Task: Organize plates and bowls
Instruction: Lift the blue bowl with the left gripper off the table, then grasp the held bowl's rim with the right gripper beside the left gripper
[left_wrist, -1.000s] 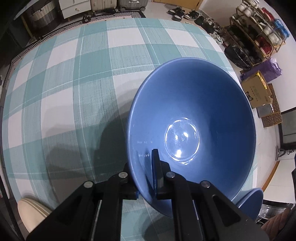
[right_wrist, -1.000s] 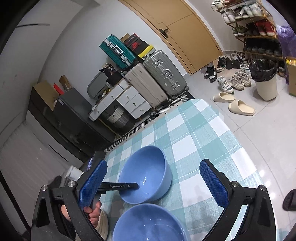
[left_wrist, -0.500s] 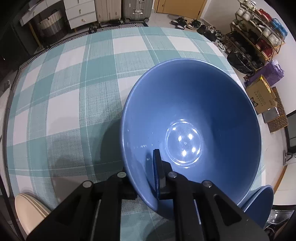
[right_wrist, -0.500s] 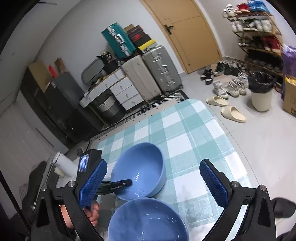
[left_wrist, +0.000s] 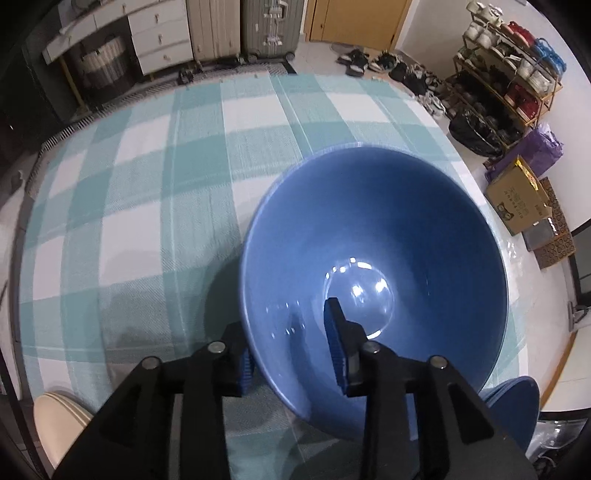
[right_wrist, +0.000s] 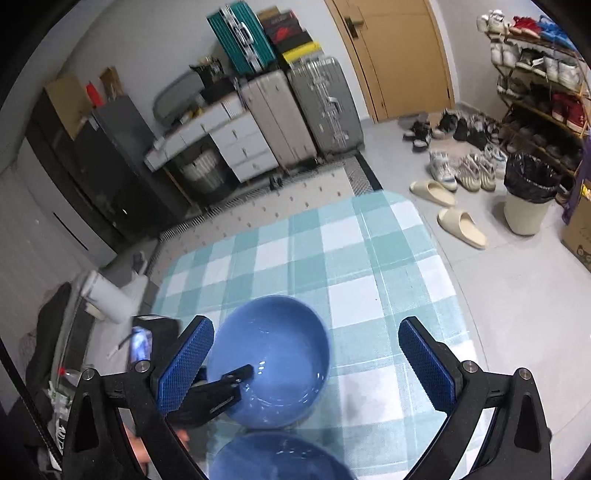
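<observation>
A blue bowl (left_wrist: 373, 266) sits upright on the checked cloth (left_wrist: 147, 206) of the table, right under the left gripper (left_wrist: 291, 343). Its near wall passes between the two fingers: one finger (left_wrist: 334, 332) reaches down inside the bowl, the other (left_wrist: 245, 365) stands outside, against the wall. The jaws are opening, and a clear gap shows between the inner pad and the wall, so the grip on the rim has let go though the rim is still between the pads.

From the right wrist view the same bowl (right_wrist: 273, 358) is seen lying on the cloth (right_wrist: 332, 258) with the left gripper's (right_wrist: 225, 384) black finger across its near-left rim. A second blue bowl (right_wrist: 277, 458) lies closer to the camera, its far edge just beside the first; whether they touch is unclear. In the left view it shows as a blue edge (left_wrist: 517, 410) at the lower right.

The right gripper (right_wrist: 306, 362) hangs above the table with its jaws wide apart and nothing between them; both bowls lie below and between its blue pads, well clear of them.

A cream plate (left_wrist: 59, 421) peeks in at the lower left of the left view, apart from the bowls.
</observation>
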